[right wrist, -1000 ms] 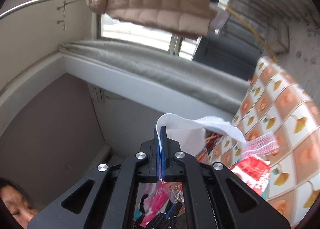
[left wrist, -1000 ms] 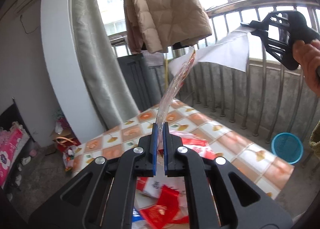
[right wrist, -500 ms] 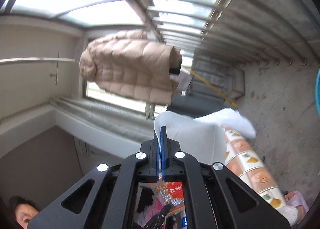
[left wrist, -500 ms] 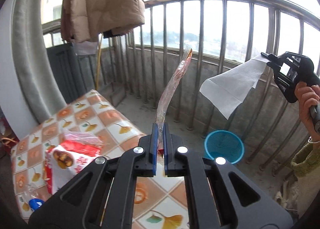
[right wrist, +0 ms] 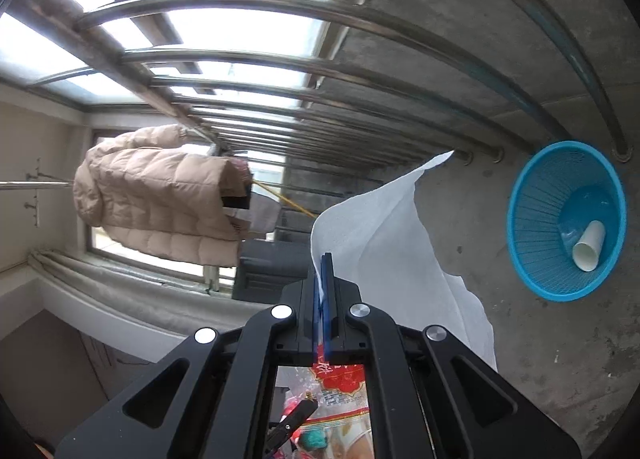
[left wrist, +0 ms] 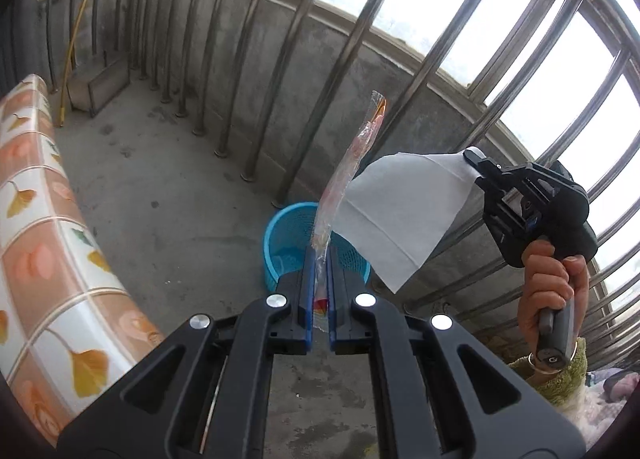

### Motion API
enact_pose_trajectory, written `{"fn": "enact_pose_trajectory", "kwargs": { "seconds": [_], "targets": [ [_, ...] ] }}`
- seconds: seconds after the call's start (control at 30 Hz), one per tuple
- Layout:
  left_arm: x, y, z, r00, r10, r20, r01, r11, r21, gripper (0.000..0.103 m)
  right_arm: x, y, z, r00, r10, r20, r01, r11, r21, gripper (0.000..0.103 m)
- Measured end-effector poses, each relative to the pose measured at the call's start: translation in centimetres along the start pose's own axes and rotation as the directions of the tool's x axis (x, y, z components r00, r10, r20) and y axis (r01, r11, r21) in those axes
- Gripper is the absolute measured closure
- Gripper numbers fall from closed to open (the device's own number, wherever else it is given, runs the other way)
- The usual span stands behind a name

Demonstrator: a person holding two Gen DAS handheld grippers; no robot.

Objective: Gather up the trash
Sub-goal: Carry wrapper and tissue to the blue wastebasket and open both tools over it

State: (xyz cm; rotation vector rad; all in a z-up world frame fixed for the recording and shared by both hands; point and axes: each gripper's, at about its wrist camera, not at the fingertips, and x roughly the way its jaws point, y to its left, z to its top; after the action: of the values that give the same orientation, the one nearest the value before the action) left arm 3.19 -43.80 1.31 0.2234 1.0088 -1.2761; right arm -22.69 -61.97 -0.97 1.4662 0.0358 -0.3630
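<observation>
Two grippers each carry a piece of trash above a concrete balcony floor (left wrist: pixel 168 219). The left gripper (left wrist: pixel 319 259) has its blue-lined jaws pressed together on a long clear plastic wrapper (left wrist: pixel 348 175), which sticks up stiffly from the fingertips and shows orange and red print near its top and at the clamped end; no lettering on it can be read. The right gripper (left wrist: pixel 474 163), held by a hand (left wrist: pixel 554 291) around its grey handle, pinches the corner of a white tissue (left wrist: pixel 404 211) that hangs down and sideways from the jaws. In the right wrist view the same tissue (right wrist: pixel 384 243) billows from the closed right gripper (right wrist: pixel 323 263).

A blue mesh wastebasket (left wrist: pixel 288 239) stands on the floor near the metal railing (left wrist: pixel 280 71), directly behind the wrapper in the left view and partly hidden by the tissue. From the right wrist view the basket (right wrist: pixel 536 227) is open toward the camera and holds a white paper cup (right wrist: pixel 588 245) lying on its side.

A tabletop (left wrist: pixel 44 259) with orange tile and yellow ginkgo-leaf pattern fills the left edge. Under the right gripper a red-and-white snack packet (right wrist: pixel 340 379) shows printed characters, too small to read. A beige padded jacket (right wrist: pixel 160 195) hangs from a rail by the window.
</observation>
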Motion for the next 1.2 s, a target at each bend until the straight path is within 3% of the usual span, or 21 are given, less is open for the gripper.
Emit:
{"fn": "enact_pose_trajectory", "kwargs": {
  "seconds": [0.13, 0.27, 0.5, 0.53, 0.63, 0.67, 0.73, 0.77, 0.87, 1.03, 1.2],
  "targets": [
    [6.3, -0.6, 1.0, 0.996, 0.019, -0.092, -0.019, 1.0, -0.002, 0.099, 2.4, -4.0, 2.1, 0.99, -0.137, -0.02, 0.137, 0.991, 0.01, 0.101],
    [12.3, -0.9, 1.6, 0.98, -0.002, -0.201, -0.007, 0.999, -0.043, 0.099, 4.2, -6.9, 3.6, 0.973, -0.229, -0.031, 0.229, 0.973, 0.008, 0.101],
    [20.7, -1.6, 2.5, 0.958, -0.004, -0.287, -0.02, 0.997, -0.079, 0.098, 6.0, -13.0, 5.6, 0.925, -0.376, -0.054, 0.377, 0.926, 0.015, 0.1],
    [21.4, -1.6, 2.4, 0.954, -0.001, -0.301, -0.023, 0.997, -0.075, 0.092, 6.4, -13.7, 5.9, 0.913, -0.404, -0.06, 0.405, 0.914, 0.009, 0.098],
    [23.9, -1.5, 2.1, 0.932, 0.036, -0.36, -0.068, 0.995, -0.075, 0.073, 7.3, -16.1, 6.4, 0.852, -0.517, -0.08, 0.518, 0.855, -0.018, 0.061],
    [24.2, -1.3, 1.9, 0.926, 0.047, -0.374, -0.083, 0.993, -0.082, 0.073, 7.2, -16.6, 6.4, 0.837, -0.544, -0.065, 0.543, 0.839, -0.026, 0.058],
    [24.2, -1.2, 2.0, 0.924, 0.049, -0.378, -0.091, 0.991, -0.095, 0.072, 6.7, -17.2, 6.3, 0.82, -0.572, -0.037, 0.57, 0.82, -0.049, 0.052],
    [23.7, -1.2, 2.1, 0.929, 0.05, -0.367, -0.091, 0.991, -0.095, 0.072, 6.6, -17.5, 6.1, 0.816, -0.577, -0.033, 0.575, 0.817, -0.053, 0.048],
    [22.1, -1.2, 2.6, 0.945, 0.06, -0.32, -0.09, 0.993, -0.078, 0.07, 6.6, -17.7, 5.8, 0.816, -0.576, -0.045, 0.571, 0.816, -0.09, 0.048],
    [19.2, -1.3, 3.7, 0.965, 0.074, -0.25, -0.089, 0.995, -0.048, 0.069, 9.8, -15.4, 6.4, 0.798, -0.599, -0.074, 0.573, 0.79, -0.22, 0.048],
    [12.4, -1.1, 4.6, 0.985, 0.058, -0.16, -0.064, 0.997, -0.031, 0.069, 14.6, -12.2, 7.1, 0.775, -0.624, -0.097, 0.566, 0.754, -0.333, 0.045]
  ]
}}
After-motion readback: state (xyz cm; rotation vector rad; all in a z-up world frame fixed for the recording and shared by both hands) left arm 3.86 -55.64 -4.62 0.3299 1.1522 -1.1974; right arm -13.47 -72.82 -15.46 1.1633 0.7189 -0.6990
